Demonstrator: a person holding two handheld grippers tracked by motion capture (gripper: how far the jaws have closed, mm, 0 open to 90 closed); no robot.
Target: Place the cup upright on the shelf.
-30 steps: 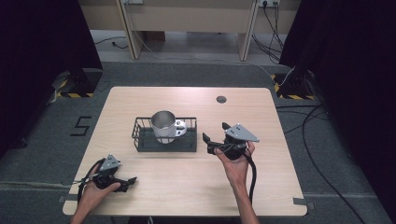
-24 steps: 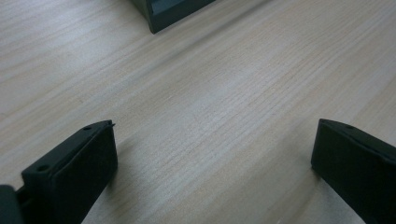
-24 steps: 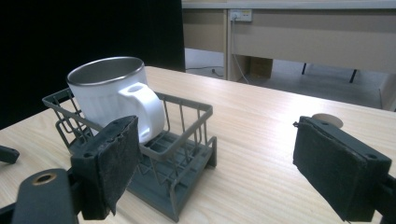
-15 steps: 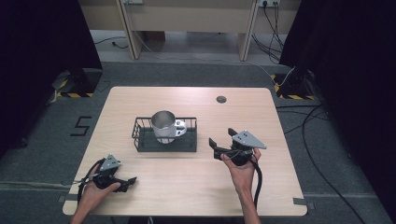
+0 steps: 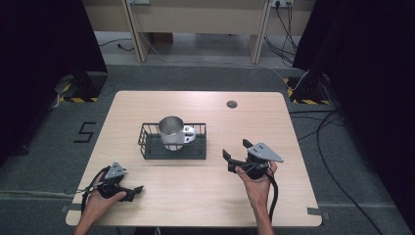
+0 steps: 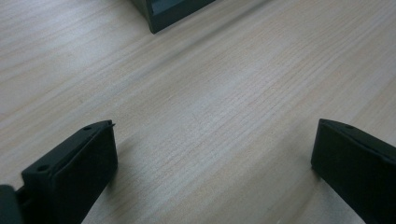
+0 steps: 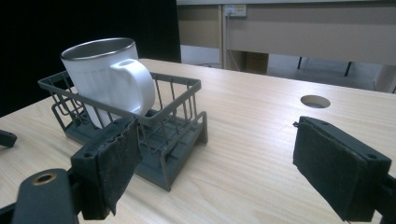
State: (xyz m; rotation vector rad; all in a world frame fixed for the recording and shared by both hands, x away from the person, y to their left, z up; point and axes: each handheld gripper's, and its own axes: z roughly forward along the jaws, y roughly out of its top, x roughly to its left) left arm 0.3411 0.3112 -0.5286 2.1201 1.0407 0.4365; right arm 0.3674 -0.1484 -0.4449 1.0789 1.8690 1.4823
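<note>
A white mug with a steel rim stands upright in a dark wire basket at the table's middle. Its handle points right. My right gripper hovers to the right of the basket with its jaws wide apart and aimed toward it; nothing is between them. In the right gripper view, the mug and basket lie ahead-left of that gripper. My left gripper rests near the front left corner, open. Between its jaws in the left gripper view there is bare wood.
The light wood table has a round cable hole at the back right, also in the right gripper view. A basket corner sits at the top of the left gripper view. Dark floor and cables surround the table.
My right gripper has drifted right and toward the front edge, sinking a little and moving away from the basket. The left gripper, mug and basket have stayed put.
</note>
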